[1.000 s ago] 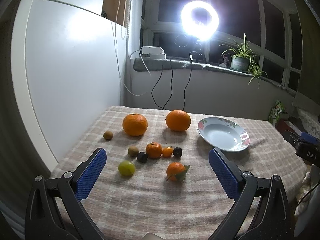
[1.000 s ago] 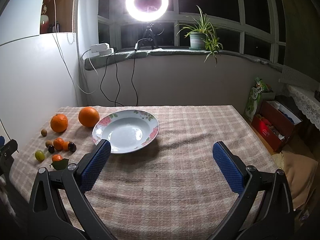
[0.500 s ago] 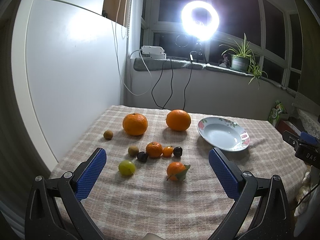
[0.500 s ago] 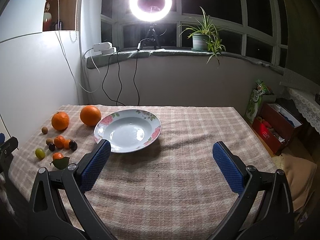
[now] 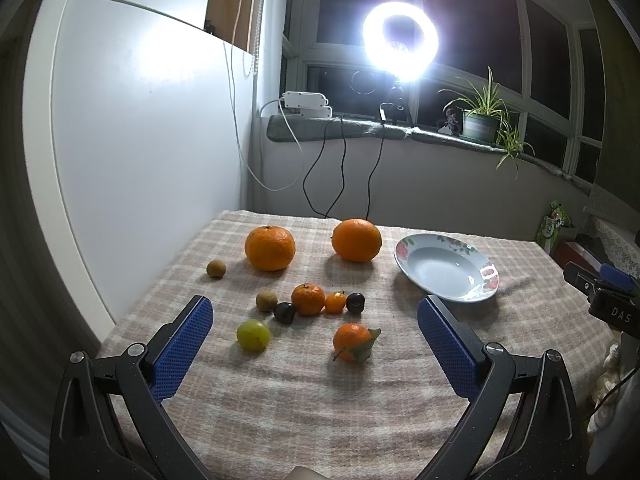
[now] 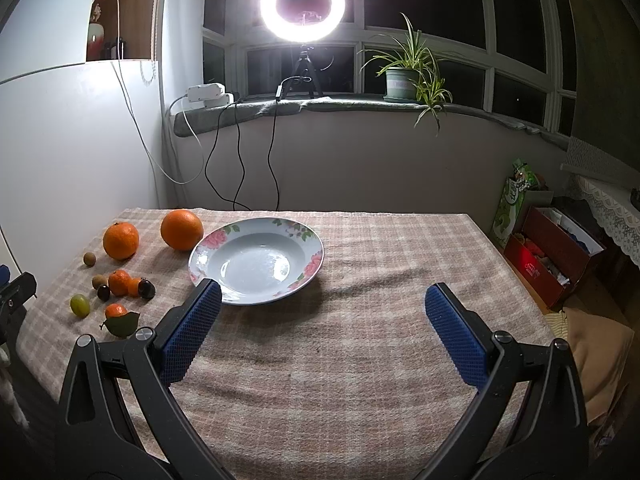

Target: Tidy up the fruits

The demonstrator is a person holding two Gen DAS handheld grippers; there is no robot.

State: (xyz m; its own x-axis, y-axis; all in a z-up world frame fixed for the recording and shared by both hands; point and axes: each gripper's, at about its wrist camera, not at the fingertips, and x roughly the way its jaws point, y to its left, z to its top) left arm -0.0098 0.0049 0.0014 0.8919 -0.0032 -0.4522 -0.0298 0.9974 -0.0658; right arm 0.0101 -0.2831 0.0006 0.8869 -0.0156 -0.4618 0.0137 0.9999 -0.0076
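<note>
A: What's biggest?
B: The checked tablecloth point(image 6: 360, 360), then the floral plate point(image 6: 256, 261), bare inside.
A: Fruit?
B: 2 big oranges point(image 5: 270, 248) just left of the plate, with small fruits point(image 5: 308, 299) clustered nearer the left gripper point(image 5: 314, 320).
A: Claws?
B: Left and right gripper point(image 6: 322, 304) both spread wide, holding nothing.

Glaring ring light point(image 5: 400, 41), dim room, fisheye-curved edges
</note>
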